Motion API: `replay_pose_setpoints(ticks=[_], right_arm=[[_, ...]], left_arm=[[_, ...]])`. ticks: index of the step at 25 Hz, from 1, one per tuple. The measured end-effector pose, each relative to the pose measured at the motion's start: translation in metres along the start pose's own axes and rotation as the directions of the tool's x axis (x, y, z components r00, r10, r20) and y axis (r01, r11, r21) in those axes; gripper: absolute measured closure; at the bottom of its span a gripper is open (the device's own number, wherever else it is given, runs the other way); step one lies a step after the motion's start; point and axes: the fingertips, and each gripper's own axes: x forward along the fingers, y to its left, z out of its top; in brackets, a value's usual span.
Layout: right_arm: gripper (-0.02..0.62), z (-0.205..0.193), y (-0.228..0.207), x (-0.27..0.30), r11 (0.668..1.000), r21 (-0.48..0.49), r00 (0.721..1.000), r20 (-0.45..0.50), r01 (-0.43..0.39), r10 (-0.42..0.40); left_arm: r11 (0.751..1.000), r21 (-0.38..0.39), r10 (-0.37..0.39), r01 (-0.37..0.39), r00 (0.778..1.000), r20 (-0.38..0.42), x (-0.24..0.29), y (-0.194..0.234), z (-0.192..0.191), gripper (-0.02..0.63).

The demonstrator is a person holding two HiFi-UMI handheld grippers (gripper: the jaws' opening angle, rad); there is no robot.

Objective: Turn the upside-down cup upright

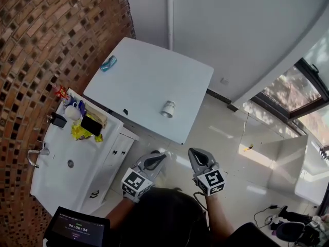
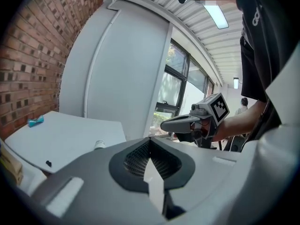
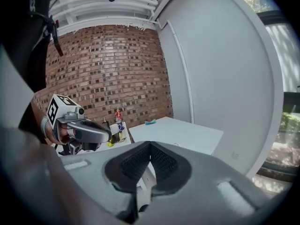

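Observation:
A small white cup (image 1: 168,108) stands upside-down near the front edge of the white table (image 1: 149,81). In the left gripper view the cup (image 2: 99,145) is a small shape on the table (image 2: 65,135), far beyond the jaws. My left gripper (image 1: 159,156) and right gripper (image 1: 194,152) hover side by side over the floor, short of the table and below the cup in the head view. The jaws of both are closed with nothing between them. The left gripper (image 2: 150,139) sees the right gripper (image 2: 187,123) beside it. The right gripper (image 3: 150,144) sees the left gripper (image 3: 82,128).
A blue object (image 1: 108,63) lies at the table's far left and a small dark bit (image 1: 125,111) near its front edge. A white sink cabinet (image 1: 67,163) with bottles and a yellow cloth stands left by the brick wall. A dark screen (image 1: 77,228) shows at bottom left; cables (image 1: 277,220) lie at bottom right.

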Motion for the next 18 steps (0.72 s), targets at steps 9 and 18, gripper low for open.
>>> replay_pose_setpoints(ticks=[9,18], right_arm=[[0.603,0.02,-0.015,0.078,0.999,-0.047,0.999,-0.05,0.009,-0.011],[0.603,0.008,-0.047,0.128,0.959,-0.271,0.974,-0.224,-0.084,0.022]], left_arm=[[1.0,-0.014,-0.006,0.005,0.999,-0.039,0.017,0.078,0.014,0.591],[1.0,-0.026,0.013,-0.014,0.999,-0.041,0.034,0.115,0.03,0.591]])
